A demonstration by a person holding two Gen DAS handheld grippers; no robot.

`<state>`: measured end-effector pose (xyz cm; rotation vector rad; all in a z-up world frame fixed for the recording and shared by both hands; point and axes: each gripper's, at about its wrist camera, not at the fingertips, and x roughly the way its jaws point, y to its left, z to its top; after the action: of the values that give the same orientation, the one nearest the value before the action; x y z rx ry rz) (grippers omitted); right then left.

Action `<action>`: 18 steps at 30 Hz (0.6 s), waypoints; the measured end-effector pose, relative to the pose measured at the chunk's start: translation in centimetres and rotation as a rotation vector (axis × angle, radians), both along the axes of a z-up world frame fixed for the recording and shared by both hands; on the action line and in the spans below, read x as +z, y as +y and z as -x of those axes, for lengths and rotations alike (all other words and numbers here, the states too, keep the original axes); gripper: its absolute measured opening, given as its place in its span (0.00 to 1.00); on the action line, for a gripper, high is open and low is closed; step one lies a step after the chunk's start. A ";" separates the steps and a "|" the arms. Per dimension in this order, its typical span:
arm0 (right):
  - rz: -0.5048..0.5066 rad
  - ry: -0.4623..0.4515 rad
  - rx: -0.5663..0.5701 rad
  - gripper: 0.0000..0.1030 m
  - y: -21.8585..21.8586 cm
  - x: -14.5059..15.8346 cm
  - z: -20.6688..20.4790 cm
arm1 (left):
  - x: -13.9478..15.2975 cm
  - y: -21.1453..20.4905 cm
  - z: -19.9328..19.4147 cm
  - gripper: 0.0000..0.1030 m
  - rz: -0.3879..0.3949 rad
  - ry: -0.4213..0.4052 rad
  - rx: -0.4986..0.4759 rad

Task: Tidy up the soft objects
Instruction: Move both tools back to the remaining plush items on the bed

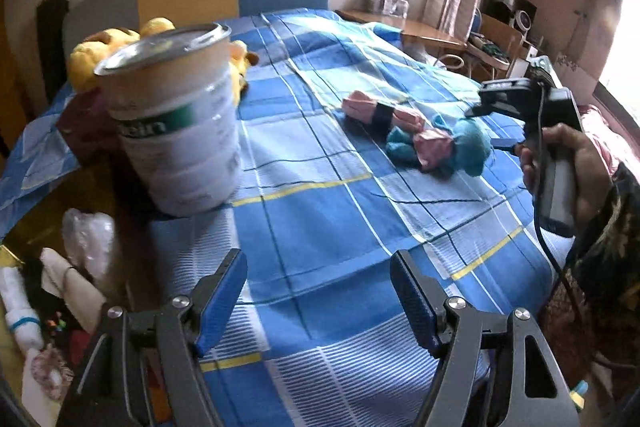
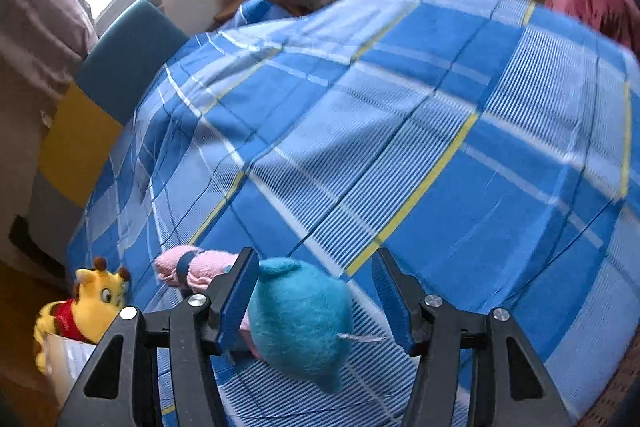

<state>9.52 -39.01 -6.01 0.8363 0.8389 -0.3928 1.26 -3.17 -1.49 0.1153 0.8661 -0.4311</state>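
Where it lies crosswise, teal plush toy (pink end toward headboard)

Your left tool tilts downward with its blue-padded fingers spread wide and nothing between them. Your right hand wraps the grip of the right tool, a dark patterned sleeve showing at the wrist. That tool also angles down, jaws parted; its left pad lies against something soft, while the right pad stands clear of it.
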 end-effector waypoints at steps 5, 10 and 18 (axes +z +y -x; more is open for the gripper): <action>-0.035 0.010 0.094 0.58 1.5 -0.5 -0.8 | -0.2 0.6 0.3 0.72 0.020 0.017 0.004; -0.143 -0.016 0.230 0.60 4.2 0.4 0.1 | 0.0 1.9 0.7 0.72 0.024 0.008 0.020; -0.085 -0.063 0.628 0.60 9.7 5.5 2.9 | -0.2 4.1 0.1 0.72 0.044 0.017 0.075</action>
<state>6.59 -29.31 -0.50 0.6167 1.0129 0.2222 1.14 0.89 -1.68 0.0388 0.8741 -0.3810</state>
